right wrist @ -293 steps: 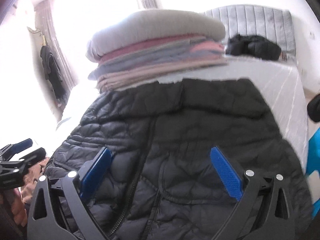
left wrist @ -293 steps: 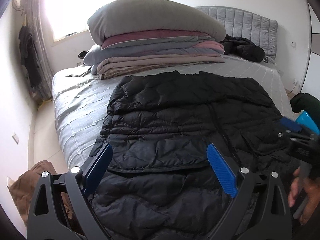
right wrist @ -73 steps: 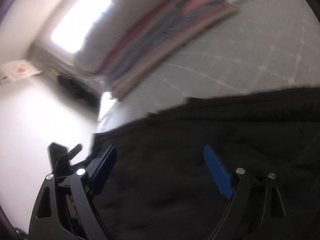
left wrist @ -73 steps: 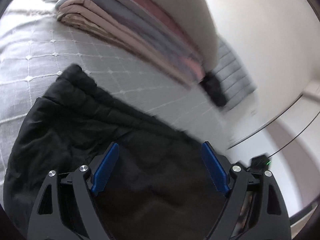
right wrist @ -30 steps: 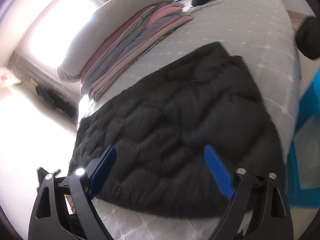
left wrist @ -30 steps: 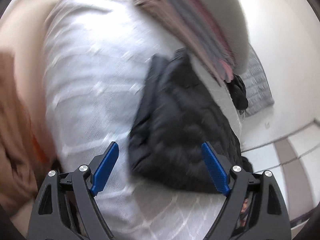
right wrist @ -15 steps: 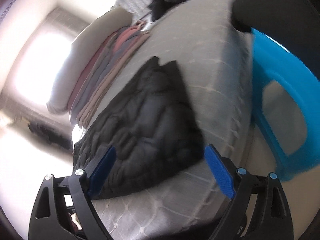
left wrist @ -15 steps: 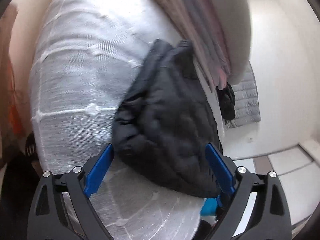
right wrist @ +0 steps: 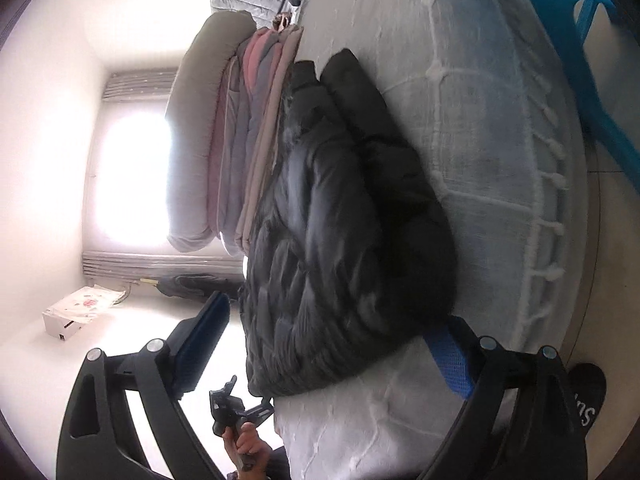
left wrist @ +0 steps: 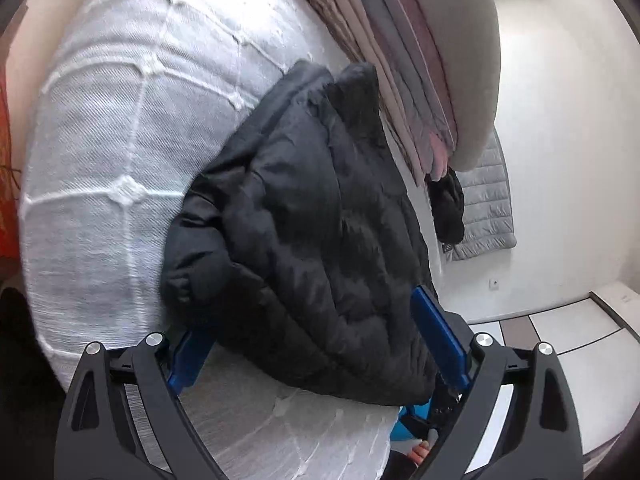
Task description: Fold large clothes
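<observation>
1. Nearest to us, our left gripper (left wrist: 318, 346) stands wide, its two blue fingers straddling the near corner of the jacket (left wrist: 316, 236) without pinching anything. One finger sits low against the bed (left wrist: 120, 128), the other at the jacket's far edge; we judge this a bracket for squaring or sliding the bundle, not a grasp.

2. Our right gripper (right wrist: 332, 346) is likewise spread wide and holds nothing. One finger lies on the bed cover beneath the jacket's near hem, the other hangs in the air above it, as if ready to scoop or nudge the edge.

3. The one black quilted jacket lies on the bed near its front edge, already doubled into a compact, puffy bundle. We judge the folding largely done, with tidying or a last fold left.

4. Its far end reaches the foot of a stack of folded bedding (right wrist: 256, 132), touching or nearly so. A single grey pillow (right wrist: 200, 128) tops that stack, which looks like a parked pile, out of the working space.

5. Farther off we count one dark garment (left wrist: 450, 208) heaped near the grey padded headboard (left wrist: 486, 208), and one blue plastic stool (right wrist: 592, 72) beside the bed.

6. Farthest, one bright window (right wrist: 132, 180) lights the room.
</observation>
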Demonstrator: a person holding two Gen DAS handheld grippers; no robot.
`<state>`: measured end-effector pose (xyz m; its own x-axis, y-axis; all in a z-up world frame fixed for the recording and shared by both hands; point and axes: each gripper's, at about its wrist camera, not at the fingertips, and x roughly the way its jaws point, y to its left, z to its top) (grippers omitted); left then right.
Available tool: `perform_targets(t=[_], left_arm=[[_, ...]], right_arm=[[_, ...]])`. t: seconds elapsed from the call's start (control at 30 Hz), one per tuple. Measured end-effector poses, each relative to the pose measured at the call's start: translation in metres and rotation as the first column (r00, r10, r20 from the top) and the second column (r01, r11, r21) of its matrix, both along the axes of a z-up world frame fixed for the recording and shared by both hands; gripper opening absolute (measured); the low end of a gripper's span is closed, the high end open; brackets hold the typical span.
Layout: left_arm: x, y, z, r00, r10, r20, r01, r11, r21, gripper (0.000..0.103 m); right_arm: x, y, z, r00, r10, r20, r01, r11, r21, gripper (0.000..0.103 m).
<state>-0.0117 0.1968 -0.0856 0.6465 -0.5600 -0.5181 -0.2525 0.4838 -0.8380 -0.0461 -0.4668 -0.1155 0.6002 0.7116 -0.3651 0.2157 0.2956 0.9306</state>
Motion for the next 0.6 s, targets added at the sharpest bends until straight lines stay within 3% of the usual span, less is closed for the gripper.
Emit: perform_targets(t=[0.2,0.27,0.3,0.33,0.43,0.6], left_arm=[[0.009,-0.012,0.0,1.0,0.007,-0.014,-0.006,0.996,0.084,0.084],[0.014,-0.017,0.0,1.0,0.015,-0.021,-0.013,0.993,0.121,0.075],[0.016,-0.017,0.0,1.0,0.013,-0.026,-0.009,0.99,0.14,0.062],[0.017,-0.017,-0.001,0.999,0.008,-0.035,-0.002,0.988,0.157,0.044],[0.02,-0.015,-0.002,1.0,-0.009,-0.015,0.011,0.992,0.124,0.022],[0.011,-0.011,0.024,0.997,0.002,0.082,-0.016,0.985,0.172,0.014]], right_arm=[[0.014,0.003,-0.006,1.0,-0.007,0.019,0.007,1.0,-0.017,0.087],[0.016,0.004,-0.005,1.0,-0.004,0.012,0.005,0.999,-0.048,0.043],[0.017,0.004,-0.007,1.0,-0.011,-0.009,0.01,0.997,-0.076,0.025],[0.018,0.004,-0.008,1.0,-0.011,-0.005,0.01,0.997,-0.072,0.024],[0.019,0.007,-0.003,1.0,0.001,0.013,0.001,0.994,-0.106,0.021],[0.017,0.016,0.021,0.997,0.041,0.063,-0.034,0.994,-0.106,0.019]])
